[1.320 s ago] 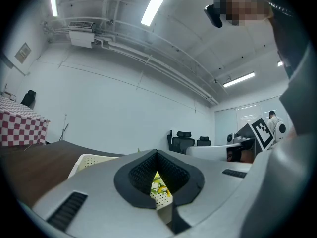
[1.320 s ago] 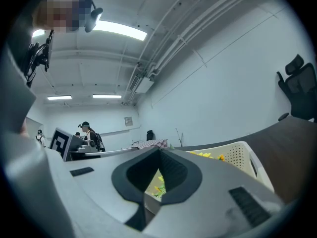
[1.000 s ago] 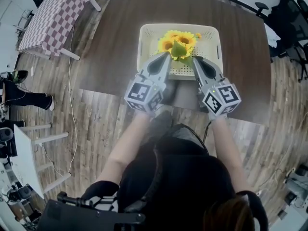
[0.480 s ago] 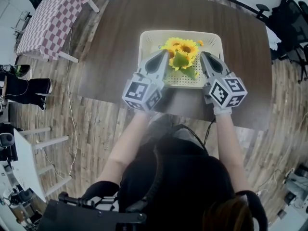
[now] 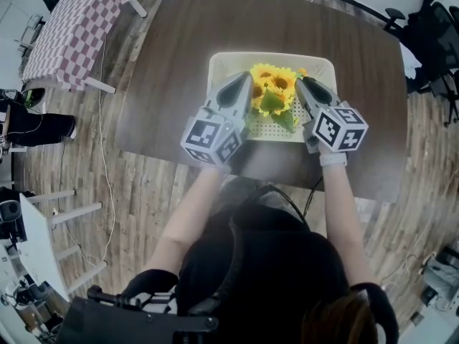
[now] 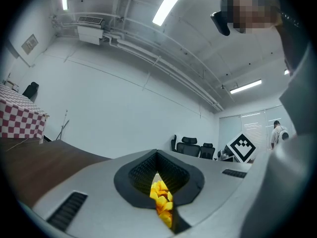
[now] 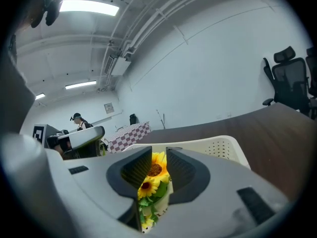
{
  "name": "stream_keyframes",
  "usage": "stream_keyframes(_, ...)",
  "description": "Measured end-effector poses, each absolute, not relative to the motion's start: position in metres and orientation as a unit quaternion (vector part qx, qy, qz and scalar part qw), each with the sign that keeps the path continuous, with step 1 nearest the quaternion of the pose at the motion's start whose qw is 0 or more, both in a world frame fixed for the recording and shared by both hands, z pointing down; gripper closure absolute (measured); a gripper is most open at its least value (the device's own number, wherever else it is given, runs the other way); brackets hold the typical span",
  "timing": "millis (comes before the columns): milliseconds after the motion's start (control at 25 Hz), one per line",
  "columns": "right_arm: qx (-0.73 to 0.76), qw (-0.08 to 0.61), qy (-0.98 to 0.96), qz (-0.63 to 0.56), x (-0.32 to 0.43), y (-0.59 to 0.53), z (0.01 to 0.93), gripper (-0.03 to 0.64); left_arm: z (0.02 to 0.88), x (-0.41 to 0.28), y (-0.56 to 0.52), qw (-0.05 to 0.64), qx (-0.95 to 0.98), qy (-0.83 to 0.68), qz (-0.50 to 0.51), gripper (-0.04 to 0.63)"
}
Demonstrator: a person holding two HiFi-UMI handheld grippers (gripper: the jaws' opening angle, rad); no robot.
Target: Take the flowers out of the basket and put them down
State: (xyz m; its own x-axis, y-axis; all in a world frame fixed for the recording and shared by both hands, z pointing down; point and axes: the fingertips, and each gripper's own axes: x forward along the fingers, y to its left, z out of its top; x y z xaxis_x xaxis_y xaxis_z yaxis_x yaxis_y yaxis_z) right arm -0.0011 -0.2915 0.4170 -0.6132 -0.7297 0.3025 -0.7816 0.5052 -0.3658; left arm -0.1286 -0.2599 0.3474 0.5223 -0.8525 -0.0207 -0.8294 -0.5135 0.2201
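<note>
A bunch of yellow sunflowers (image 5: pixel 273 89) with green leaves lies in a cream perforated basket (image 5: pixel 320 70) on the dark wooden table (image 5: pixel 172 56). My left gripper (image 5: pixel 245 79) is level at the bunch's left side with its jaws shut. In the left gripper view, yellow petals (image 6: pixel 162 200) show through the slit at the left gripper (image 6: pixel 157 175) tips. My right gripper (image 5: pixel 301 83) is at the bunch's right side, tilted slightly down. Its jaws have just been opening. In the right gripper view, the right gripper (image 7: pixel 157 155) frames the sunflowers (image 7: pixel 154 171) in its gap, with the basket (image 7: pixel 220 145) behind.
A table with a red-and-white checked cloth (image 5: pixel 72 29) stands at the far left on the wood floor. Black office chairs (image 5: pixel 430 34) are at the right. A person's legs (image 5: pixel 32 131) show at the left edge, and another person (image 7: pixel 79 120) stands far off.
Both grippers have moved forward over the basket, closing in on the bunch from either side. The right one has also dipped a little.
</note>
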Motion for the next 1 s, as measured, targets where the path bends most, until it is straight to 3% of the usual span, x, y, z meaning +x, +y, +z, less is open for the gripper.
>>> stream_keyframes(320, 0.444, 0.078, -0.841, 0.299, -0.001, -0.307, 0.444, 0.521, 0.353, -0.139, -0.275, 0.104, 0.864, -0.489, -0.058, 0.595)
stream_keyframes(400, 0.438, 0.087, -0.838, 0.313, -0.001, -0.308, 0.452, 0.465, 0.356, -0.141, -0.277, 0.108, 0.863, -0.490, -0.055, 0.595)
stream_keyframes(840, 0.398, 0.086, -0.830, 0.381, -0.016, -0.308, 0.469, 0.466, 0.373, -0.145, -0.286, 0.124, 0.859, -0.494, -0.046, 0.595)
stream_keyframes(1000, 0.392, 0.076, -0.829, 0.392, -0.021, -0.306, 0.467, 0.502, 0.375, -0.147, -0.288, 0.131, 0.859, -0.494, -0.044, 0.595)
